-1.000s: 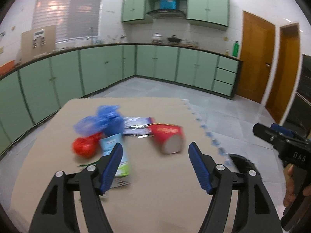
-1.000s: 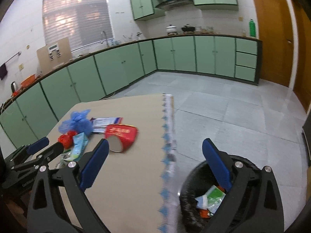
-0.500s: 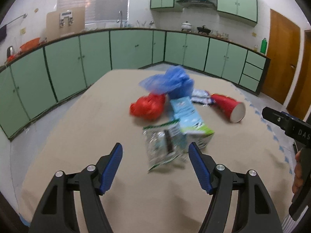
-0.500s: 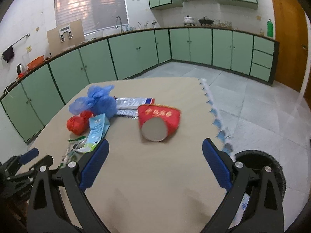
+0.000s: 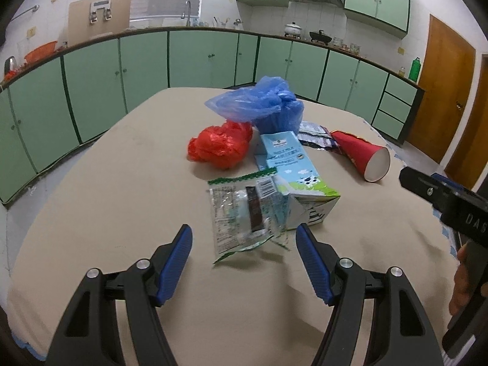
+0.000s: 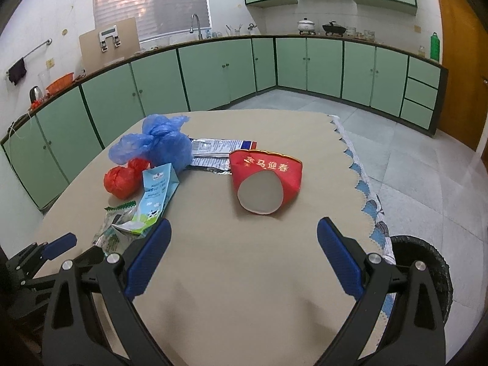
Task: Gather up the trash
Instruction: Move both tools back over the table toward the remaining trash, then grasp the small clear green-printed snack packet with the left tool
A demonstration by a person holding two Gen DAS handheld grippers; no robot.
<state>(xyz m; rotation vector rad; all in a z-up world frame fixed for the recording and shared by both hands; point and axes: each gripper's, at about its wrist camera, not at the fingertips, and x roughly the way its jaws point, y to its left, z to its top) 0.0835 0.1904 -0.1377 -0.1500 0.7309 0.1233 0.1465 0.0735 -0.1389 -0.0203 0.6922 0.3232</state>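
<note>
Six pieces of trash: a cluster is formed on the beige surface (image 5: 122,183).
Left gripper (image 5: 244,259): jaws are held released above the near part of the surface, nothing between them; the clear snack wrapper (image 5: 241,213) lies just ahead of the blue pads.
Right gripper (image 6: 244,259): jaws are spread wide and empty; the red paper cup (image 6: 265,180) is seen ahead of them, lying on its side with its mouth turned toward the camera.
Milk carton (image 5: 292,177): laid flat, partly overlapped by the snack wrapper at its near end.
Red plastic bag (image 5: 221,146): crumpled, just left of the carton, touching the blue plastic bag (image 5: 262,106) behind it.
Foil wrappers (image 6: 219,152): flattened between the blue bag and the cup.
Trash bin (image 6: 424,262): black-lined, on the floor beside the surface's scalloped edge, at the right.
</note>
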